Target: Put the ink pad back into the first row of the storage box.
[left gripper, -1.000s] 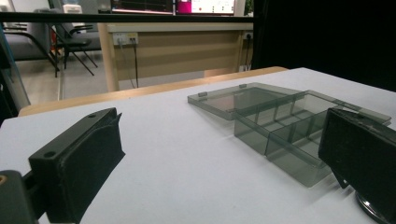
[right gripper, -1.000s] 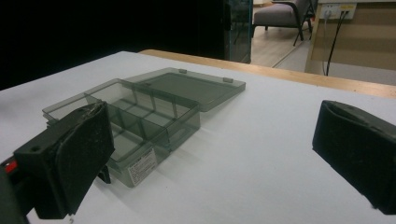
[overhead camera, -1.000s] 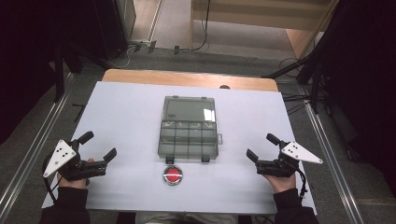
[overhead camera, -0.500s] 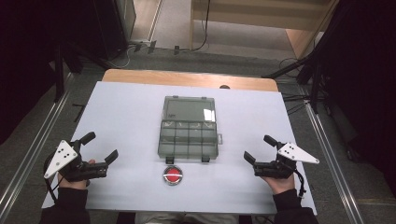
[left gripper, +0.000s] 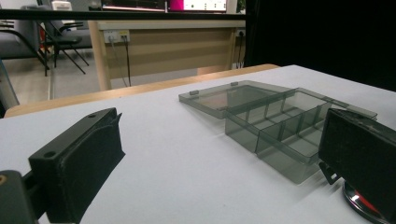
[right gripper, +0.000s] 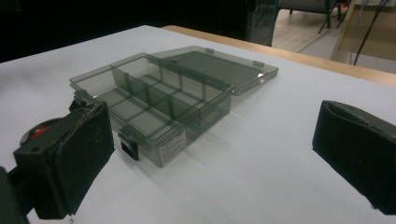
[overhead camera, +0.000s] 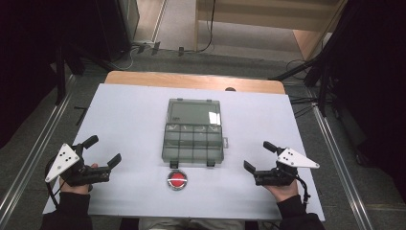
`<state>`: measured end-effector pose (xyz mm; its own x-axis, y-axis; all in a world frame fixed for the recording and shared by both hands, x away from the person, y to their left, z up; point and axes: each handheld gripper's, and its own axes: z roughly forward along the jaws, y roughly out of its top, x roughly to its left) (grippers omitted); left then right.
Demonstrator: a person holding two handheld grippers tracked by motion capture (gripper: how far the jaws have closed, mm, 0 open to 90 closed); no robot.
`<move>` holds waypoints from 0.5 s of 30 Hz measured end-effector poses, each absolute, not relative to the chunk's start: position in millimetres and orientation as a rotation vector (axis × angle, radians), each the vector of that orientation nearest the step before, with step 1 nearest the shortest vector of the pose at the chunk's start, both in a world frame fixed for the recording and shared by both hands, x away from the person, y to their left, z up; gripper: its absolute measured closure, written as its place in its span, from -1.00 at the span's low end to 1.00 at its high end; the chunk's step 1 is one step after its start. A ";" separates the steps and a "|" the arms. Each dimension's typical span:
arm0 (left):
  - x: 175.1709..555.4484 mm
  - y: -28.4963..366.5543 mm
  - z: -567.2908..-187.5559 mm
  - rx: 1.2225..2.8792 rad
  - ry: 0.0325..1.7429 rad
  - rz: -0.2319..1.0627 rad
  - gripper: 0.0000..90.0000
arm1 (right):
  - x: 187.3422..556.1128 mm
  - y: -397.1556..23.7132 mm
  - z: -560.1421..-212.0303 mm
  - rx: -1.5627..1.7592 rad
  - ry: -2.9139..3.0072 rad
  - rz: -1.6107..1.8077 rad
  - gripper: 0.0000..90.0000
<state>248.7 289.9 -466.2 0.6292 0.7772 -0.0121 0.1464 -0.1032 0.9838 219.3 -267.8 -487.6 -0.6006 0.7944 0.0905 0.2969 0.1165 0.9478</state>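
Smoke-grey compartment box (overhead camera: 194, 139) mid-table on the white mat (overhead camera: 124, 110), lid flung open flat on its far side, every visible compartment empty; red push-button (overhead camera: 177, 179) just in front of its near edge. Left gripper (overhead camera: 102, 153) well to the box's left, right gripper (overhead camera: 259, 156) well to its right, both spread wide, pinching nothing. Since a second ago, only small drifts of both hands nearer the table's front edge, box untouched; likely just waiting, nothing begun.

High cam overhead, claw cams low, sharing box (overhead camera: 193, 131)
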 end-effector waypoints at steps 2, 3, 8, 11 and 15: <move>249.0 289.9 -466.1 1.618 0.778 0.636 -1.00 | 219.6 -265.1 -487.8 1.048 1.974 1.494 -1.00; 248.9 289.7 -466.1 1.617 0.779 0.637 -1.00 | 219.6 -263.8 -488.0 1.043 1.984 1.494 -1.00; 248.6 289.2 -465.9 1.617 0.777 0.640 -1.00 | 220.4 -256.2 -490.7 1.015 2.051 1.484 -1.00; 248.9 289.1 -465.8 1.621 0.774 0.640 -1.00 | 221.4 -251.2 -491.9 1.020 2.079 1.501 -1.00; 249.4 288.6 -466.3 1.628 0.773 0.644 -1.00 | 222.5 -242.9 -492.0 1.007 2.115 1.508 -1.00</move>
